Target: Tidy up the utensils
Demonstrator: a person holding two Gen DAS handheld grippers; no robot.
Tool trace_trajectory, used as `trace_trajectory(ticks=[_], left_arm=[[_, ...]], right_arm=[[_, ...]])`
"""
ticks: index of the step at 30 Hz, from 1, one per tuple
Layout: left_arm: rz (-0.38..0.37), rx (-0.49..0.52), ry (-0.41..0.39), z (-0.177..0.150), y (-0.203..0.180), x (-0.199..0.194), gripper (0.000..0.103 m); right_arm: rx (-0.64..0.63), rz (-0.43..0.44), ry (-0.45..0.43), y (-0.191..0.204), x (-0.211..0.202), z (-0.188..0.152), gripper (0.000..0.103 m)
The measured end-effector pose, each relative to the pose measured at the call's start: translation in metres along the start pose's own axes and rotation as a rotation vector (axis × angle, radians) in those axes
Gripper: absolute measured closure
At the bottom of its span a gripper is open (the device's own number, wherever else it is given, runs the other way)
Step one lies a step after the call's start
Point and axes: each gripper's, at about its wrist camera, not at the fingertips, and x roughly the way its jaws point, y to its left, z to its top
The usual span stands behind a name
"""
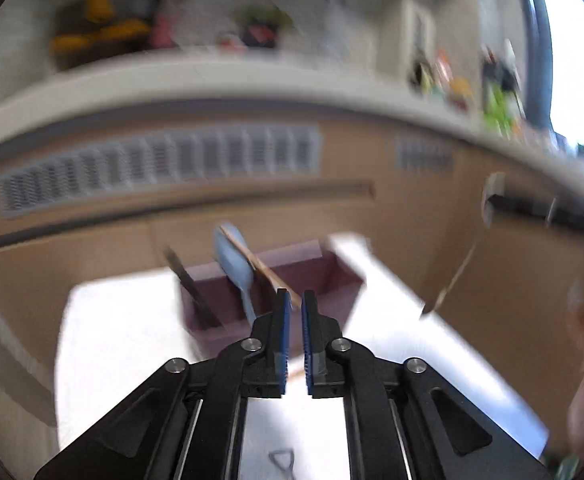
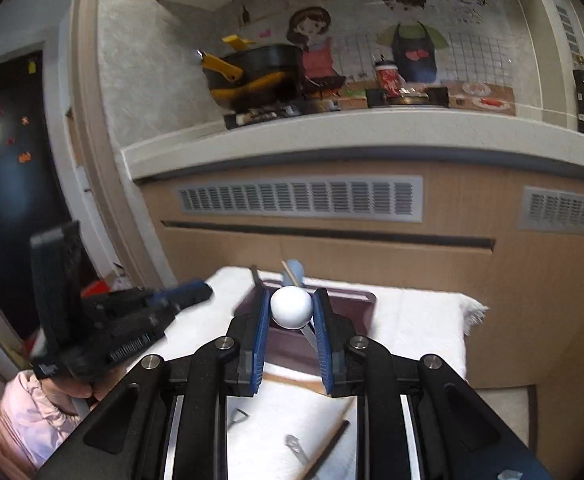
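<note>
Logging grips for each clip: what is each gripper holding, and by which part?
The right gripper clamps a white spoon by its bowl. The left gripper is shut, holding nothing.

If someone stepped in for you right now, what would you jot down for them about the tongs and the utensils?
Left tongs: shut, nothing between them.
Right tongs: shut on a white round-headed utensil, held over the holder.
Purple holder sits on the white towel; a blue spoon, a wooden stick and a dark utensil already stand in it.
Left: put the white one in, then collect the pieces on the towel near you.
</note>
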Motion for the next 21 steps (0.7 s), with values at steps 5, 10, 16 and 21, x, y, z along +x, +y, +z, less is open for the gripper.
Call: trace_trajectory(ticks=[5,10,16,21], left_arm=[[-0.125,0.052,0.225,-0.029,-0.007,0.071,0.07],[-0.097,0.162,0.276,-0.042,-0.014,0.113,0.06],[-0.179,0.127,0.396,-0.049,0.004,0.14,0.055],[-0.205,0.077,0.456,-0.057,0.015,0.137,0.054]], right_arm=[[0.039,-0.025,0.045,-0.02,0.004,-0.015,0.083],[0.087,-0.044,0.074,-0.042,0.001,-0.032,0.083],[0.12,-0.055,0.129,-0.06,0.009,-0.052,0.083],[0.147,-0.048,0.161,-0.071,0.017,-0.064,0.083]])
